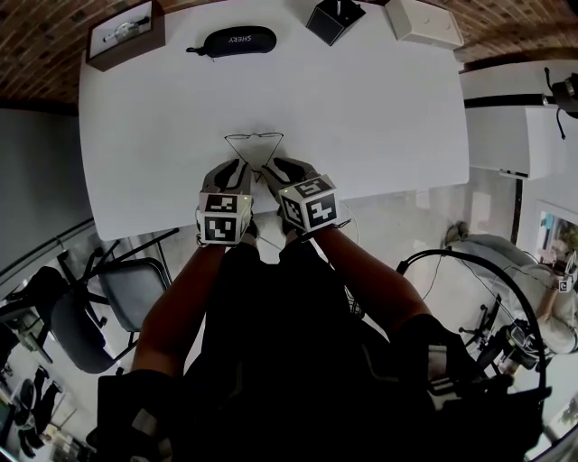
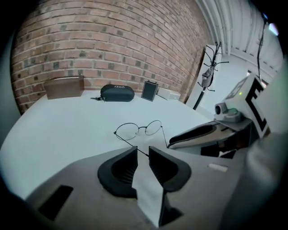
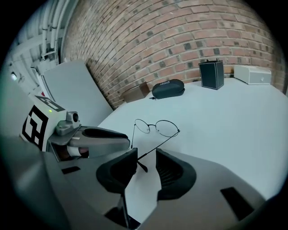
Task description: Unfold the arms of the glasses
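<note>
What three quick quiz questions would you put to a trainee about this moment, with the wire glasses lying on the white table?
1. True or false: both arms of the thin round wire-framed glasses are folded flat against the lenses.
2. The left gripper has its jaws apart. What lies between them? A) the tip of a glasses arm B) a white box C) nothing
3. Fill in: at the far edge of the white table, between the brown box and the black box, lies the ___.

Key: 1 false, both arms are swung out. 2 A. 3 black oval case.
</note>
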Available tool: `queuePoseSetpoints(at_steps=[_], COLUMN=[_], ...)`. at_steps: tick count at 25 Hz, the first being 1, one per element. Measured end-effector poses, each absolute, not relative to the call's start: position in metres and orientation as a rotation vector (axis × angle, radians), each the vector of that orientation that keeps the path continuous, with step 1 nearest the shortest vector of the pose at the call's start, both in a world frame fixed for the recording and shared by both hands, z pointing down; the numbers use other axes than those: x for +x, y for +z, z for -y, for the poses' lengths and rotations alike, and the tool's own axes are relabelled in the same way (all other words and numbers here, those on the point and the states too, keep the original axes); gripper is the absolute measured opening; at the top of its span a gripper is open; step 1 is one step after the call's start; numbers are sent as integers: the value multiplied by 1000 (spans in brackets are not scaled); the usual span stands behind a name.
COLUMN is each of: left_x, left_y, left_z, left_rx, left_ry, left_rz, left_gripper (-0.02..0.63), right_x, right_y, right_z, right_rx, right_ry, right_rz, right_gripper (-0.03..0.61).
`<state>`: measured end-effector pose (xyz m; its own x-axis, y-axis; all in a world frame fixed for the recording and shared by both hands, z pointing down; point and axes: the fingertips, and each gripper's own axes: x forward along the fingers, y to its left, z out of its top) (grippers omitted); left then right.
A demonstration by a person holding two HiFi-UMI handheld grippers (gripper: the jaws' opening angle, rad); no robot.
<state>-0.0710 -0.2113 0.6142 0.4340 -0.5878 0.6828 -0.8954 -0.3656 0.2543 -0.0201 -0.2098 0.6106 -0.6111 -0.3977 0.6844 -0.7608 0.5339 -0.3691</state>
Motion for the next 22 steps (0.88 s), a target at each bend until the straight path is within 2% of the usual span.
queuePoseSetpoints(at_steps=[14, 22], left_x=[-71, -65], left_y=[614, 623], left_z=[224, 225], left_rx=[1960, 1954], left_ry=[586, 684], left_rz=[1286, 1253], left_gripper=[116, 126], right_x=[-25, -22], right_y=[612, 613], right_z=[215, 216], right_rx=[1021, 1004], right_ry=[1007, 1031], right_rz=[2171, 2165], right_gripper=[92, 92])
